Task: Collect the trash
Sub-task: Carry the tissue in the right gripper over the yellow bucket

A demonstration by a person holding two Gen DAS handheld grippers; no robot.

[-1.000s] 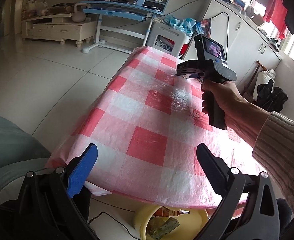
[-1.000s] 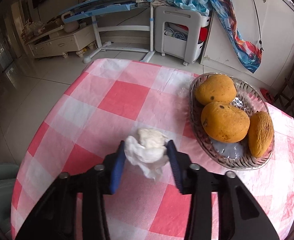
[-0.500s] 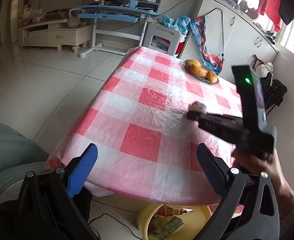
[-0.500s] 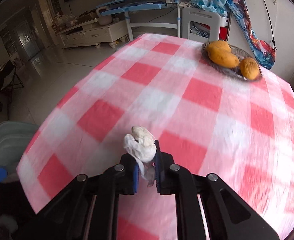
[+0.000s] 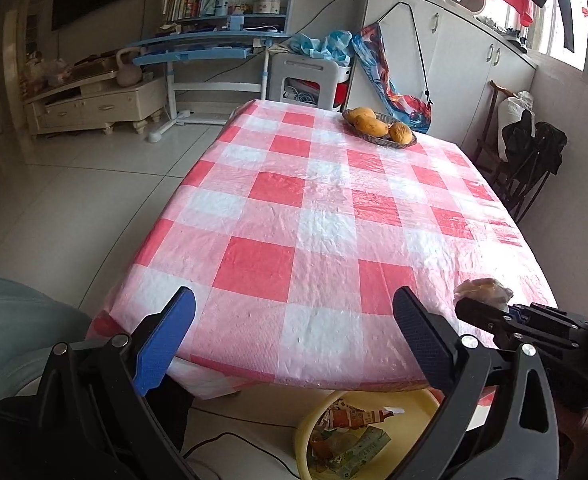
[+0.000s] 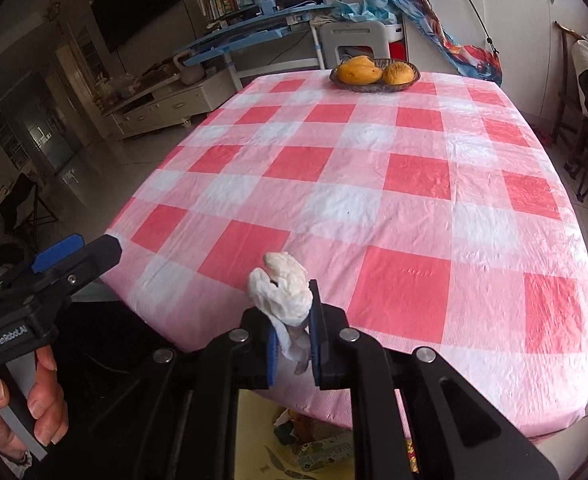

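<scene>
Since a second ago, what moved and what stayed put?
The right gripper closed on the tissue, lifted it off the cloth near the fruit bowl and carried it back to the near table edge, above the yellow basin. The left gripper stayed open and empty. The bowl and tablecloth stayed as they were.

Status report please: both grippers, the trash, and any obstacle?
Right gripper shut on crumpled tissue, near table edge. Left gripper open, empty. Yellow basin below, path clear.
</scene>
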